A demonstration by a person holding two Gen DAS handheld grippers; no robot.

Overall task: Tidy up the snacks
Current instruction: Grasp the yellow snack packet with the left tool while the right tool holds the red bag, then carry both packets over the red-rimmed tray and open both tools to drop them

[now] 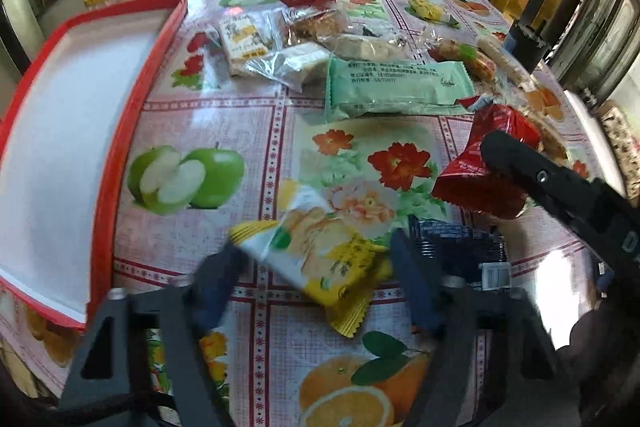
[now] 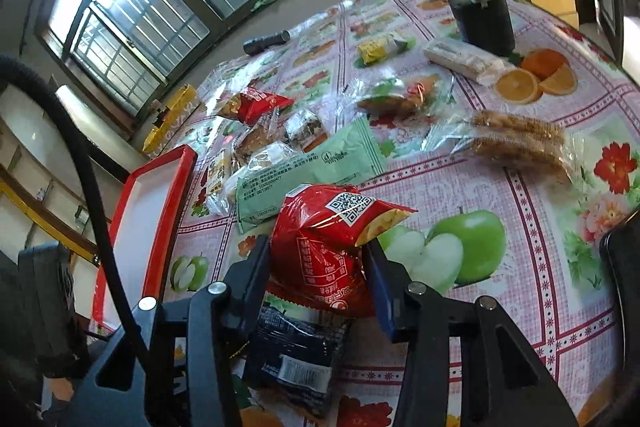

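Right hand-held gripper [image 2: 316, 271] clamped on a red snack bag [image 2: 324, 247], raised above a dark blue packet [image 2: 296, 355]; beyond it, a green wrapper [image 2: 308, 171]; off left, a red tray [image 2: 160, 223].

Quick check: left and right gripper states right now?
Left gripper: jaws around the yellow-and-white snack packet, grip not clear.
Right gripper: shut on the red snack bag.

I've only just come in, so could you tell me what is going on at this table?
A person is sorting snacks with two handheld grippers. The right gripper has its jaws closed on a red snack bag. The left gripper has a yellow and white packet between its jaws; a firm grip isn't clear. The red-rimmed tray is empty in what shows, and many snacks lie on the tablecloth.
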